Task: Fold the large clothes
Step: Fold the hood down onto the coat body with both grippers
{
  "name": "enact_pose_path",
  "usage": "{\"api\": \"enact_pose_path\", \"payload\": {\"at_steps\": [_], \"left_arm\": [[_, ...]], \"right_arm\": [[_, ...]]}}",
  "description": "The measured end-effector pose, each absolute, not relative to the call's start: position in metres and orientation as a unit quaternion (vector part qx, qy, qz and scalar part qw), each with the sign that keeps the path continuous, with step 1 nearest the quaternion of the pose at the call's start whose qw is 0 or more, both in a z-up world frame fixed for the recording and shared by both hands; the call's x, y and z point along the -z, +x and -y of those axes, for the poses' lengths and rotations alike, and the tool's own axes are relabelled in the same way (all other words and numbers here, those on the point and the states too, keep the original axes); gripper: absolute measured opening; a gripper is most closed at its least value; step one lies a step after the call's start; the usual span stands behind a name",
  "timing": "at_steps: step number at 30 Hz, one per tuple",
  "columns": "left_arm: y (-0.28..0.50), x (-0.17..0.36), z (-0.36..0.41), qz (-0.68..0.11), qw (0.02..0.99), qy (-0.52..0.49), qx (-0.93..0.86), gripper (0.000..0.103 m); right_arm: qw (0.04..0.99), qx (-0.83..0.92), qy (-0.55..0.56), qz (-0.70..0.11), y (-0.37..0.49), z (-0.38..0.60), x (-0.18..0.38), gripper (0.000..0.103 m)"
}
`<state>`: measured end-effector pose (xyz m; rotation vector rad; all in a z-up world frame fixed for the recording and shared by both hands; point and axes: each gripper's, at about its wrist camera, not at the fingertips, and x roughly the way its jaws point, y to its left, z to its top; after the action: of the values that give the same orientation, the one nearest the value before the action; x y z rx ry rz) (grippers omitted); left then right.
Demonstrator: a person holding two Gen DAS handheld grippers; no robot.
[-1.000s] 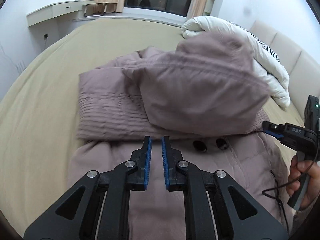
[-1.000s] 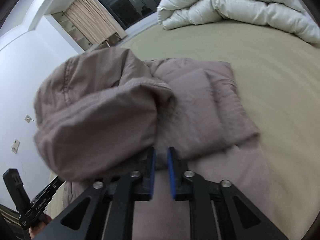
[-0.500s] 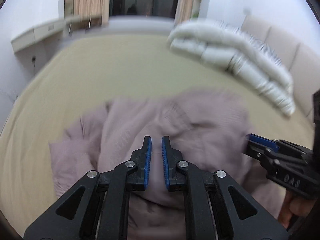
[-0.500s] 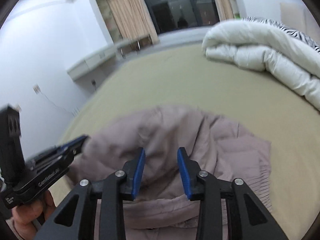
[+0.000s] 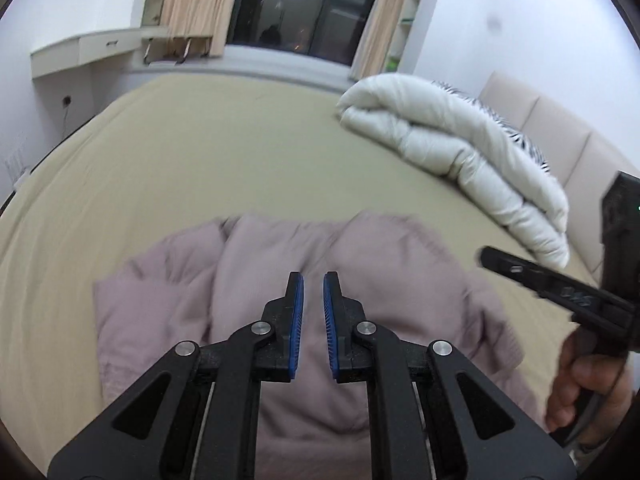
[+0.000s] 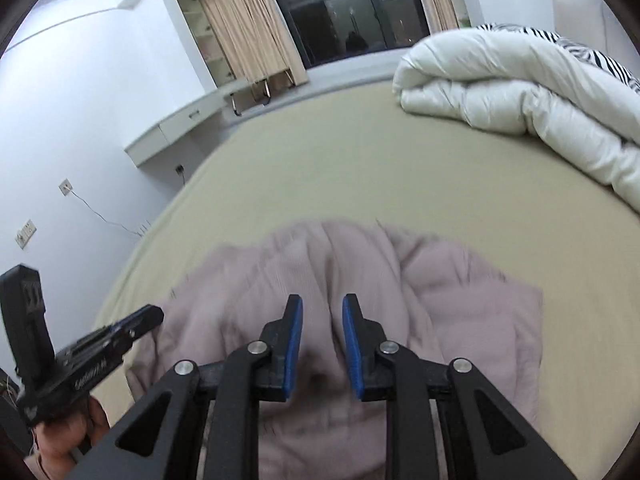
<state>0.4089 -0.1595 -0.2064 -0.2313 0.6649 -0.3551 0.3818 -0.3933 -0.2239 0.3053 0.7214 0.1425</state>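
Observation:
A mauve padded coat [image 5: 280, 280] lies bunched and folded over on the beige bed [image 5: 200, 152]; it also shows in the right wrist view [image 6: 460, 300]. My left gripper [image 5: 313, 280] hovers above the coat's near part, its blue pads a small gap apart and empty. My right gripper [image 6: 322, 304] hovers above the coat too, open and empty. The right gripper appears at the right in the left wrist view [image 5: 520, 268]. The left gripper appears at the lower left in the right wrist view [image 6: 132, 324].
A rolled white duvet [image 5: 452, 140] with a zebra-print piece lies at the bed's far right, also in the right wrist view [image 6: 520, 100]. A padded headboard [image 5: 560, 140] is at the right. A wall desk [image 5: 92, 48] and curtained window [image 5: 304, 12] stand beyond the bed.
The raised coat section has dropped flat onto the coat. Both grippers have let go and pulled back and up; the right one opened wider.

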Motion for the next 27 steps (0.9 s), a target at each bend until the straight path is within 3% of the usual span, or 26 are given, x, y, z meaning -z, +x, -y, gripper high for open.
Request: {"api": "enact_pose_path", "payload": {"at_steps": [3,7,9,12,15,17,19,22,27], "left_arm": [[0.413,0.212,0.178,-0.35,0.918,-0.085,0.167,0.01],[0.454,0.283,0.188,-0.433,0.883,-0.094,0.153,0.01],[0.455,0.295,0.181,-0.433,0.881,-0.108,0.155,0.01],[0.442,0.271,0.172,-0.395,0.895,-0.135,0.157,0.01],[0.43,0.227,0.171,-0.346,0.908,-0.149,0.182,0.01],[0.435,0.217,0.185,-0.346,0.907,-0.135,0.199,0.01],[0.441,0.225,0.198,-0.353,0.908,-0.113,0.197,0.01],[0.459,0.277,0.214,-0.423,0.883,-0.09,0.183,0.01],[0.478,0.314,0.227,-0.432,0.881,-0.076,0.177,0.01]], "right_arm": [[0.922,-0.082,0.122,-0.358,0.405,0.375,0.229,0.023],[0.878,-0.092,0.091,-0.46,0.444,0.341,0.303,0.022],[0.888,-0.083,0.054,-0.448,0.443,0.33,0.322,0.022],[0.888,-0.077,0.032,-0.452,0.442,0.323,0.317,0.022],[0.874,-0.092,0.102,-0.466,0.445,0.344,0.298,0.021],[0.893,-0.081,0.143,-0.418,0.439,0.367,0.272,0.023],[0.91,-0.053,0.144,-0.385,0.442,0.382,0.251,0.023],[0.904,-0.053,0.141,-0.4,0.468,0.391,0.253,0.023],[0.883,-0.045,0.067,-0.462,0.507,0.381,0.307,0.02]]}}
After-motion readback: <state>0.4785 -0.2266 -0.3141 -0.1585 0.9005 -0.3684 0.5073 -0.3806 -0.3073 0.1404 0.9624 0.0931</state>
